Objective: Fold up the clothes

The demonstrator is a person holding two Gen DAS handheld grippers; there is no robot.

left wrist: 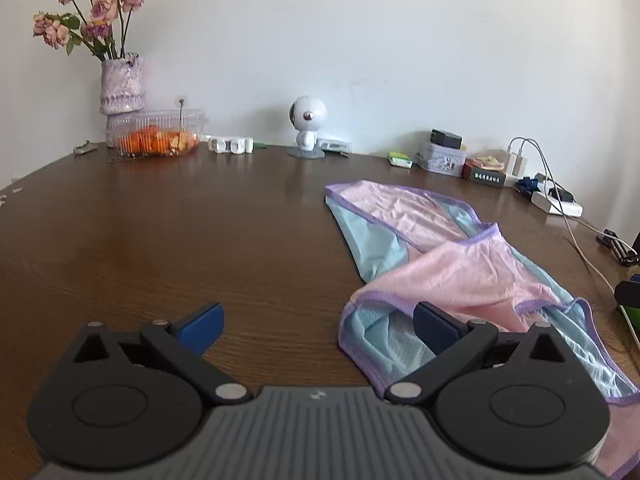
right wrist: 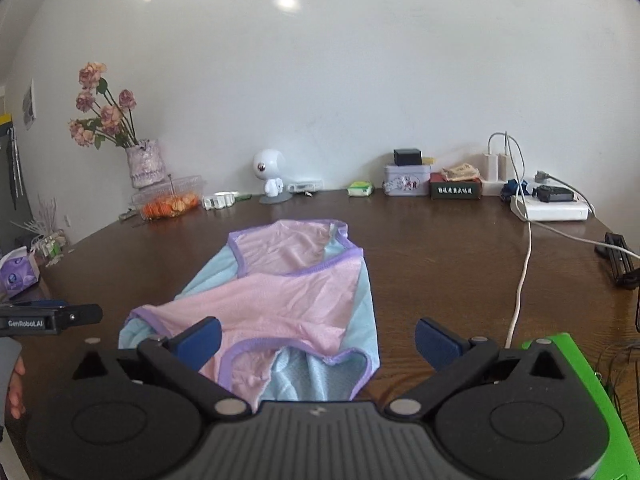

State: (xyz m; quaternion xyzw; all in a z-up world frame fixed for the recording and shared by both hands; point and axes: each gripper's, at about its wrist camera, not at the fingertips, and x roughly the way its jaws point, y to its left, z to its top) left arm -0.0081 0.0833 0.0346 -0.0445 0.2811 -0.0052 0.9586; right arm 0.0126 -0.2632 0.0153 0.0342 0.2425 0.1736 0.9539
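Both of your tongs stand spread as wide as they go and grip nothing — the left tongs (left wrist: 318, 322) have only bare dark wooden bench (left wrist: 160, 240) between their blue pads, with the right-hand pad lying over the near left hem of the pink-and-pale-blue mesh garment with lilac trim (left wrist: 460, 268). That garment lies on the bench ahead and to the right of the left tongs, and straight ahead of the right tongs (right wrist: 318, 340), whose left pad sits over its near pink layer. The garment (right wrist: 288, 292) looks part-folded, its pink face lapped over the blue, so I judge the next fold is due. Pick one near corner per tongs, at the lilac binding where the mesh is firmest, and catch every layer — thin mesh slips. Lift both together, carry away from you evenly, and keep clear of the white charging cable (right wrist: 520, 280) to the right of the right tongs.
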